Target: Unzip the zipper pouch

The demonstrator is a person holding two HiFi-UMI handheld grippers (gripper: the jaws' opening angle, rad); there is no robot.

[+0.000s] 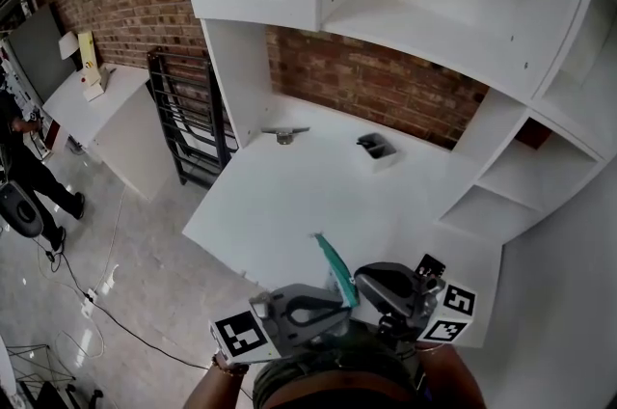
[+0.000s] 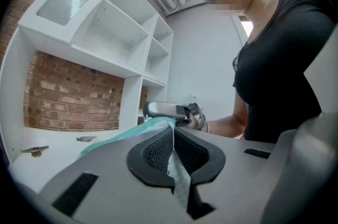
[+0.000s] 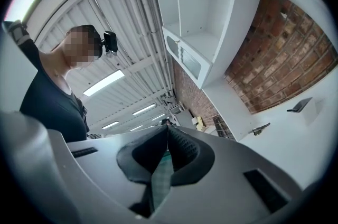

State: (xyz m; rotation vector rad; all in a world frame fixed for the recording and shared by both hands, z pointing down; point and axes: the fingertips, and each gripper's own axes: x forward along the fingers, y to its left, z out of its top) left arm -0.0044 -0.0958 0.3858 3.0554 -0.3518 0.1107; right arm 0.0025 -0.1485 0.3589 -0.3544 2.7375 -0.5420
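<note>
**Two hand-held grippers pinch a teal zipper pouch above a white counter**

A person holds a gripper in each hand, close to the body. The zipper pouch, teal and mesh-like, hangs in the air between them, above the near edge of the white counter and not resting on it.

The left gripper has its jaws closed on a fold of the pouch fabric. Its own view shows a pale strip pinched between the pads, and the teal body of the pouch trails off to the left. The right gripper is also clamped shut on a thin strip of the pouch. Whether that strip is the zipper pull or plain fabric cannot be made out.

The step in hand looks like the two-handed grip before the pull. No view shows how far the zip is open. The next move would likely need one gripper to anchor its end while the other draws the slider along the teeth. The pouch should be kept taut so the soft fabric does not bunch or slip from the pads.

Farther back on the counter lie a small metal fitting and a small dark tray.

No brand or readable writing shows. The only markings are the black-and-white square markers on the gripper cubes.
</note>
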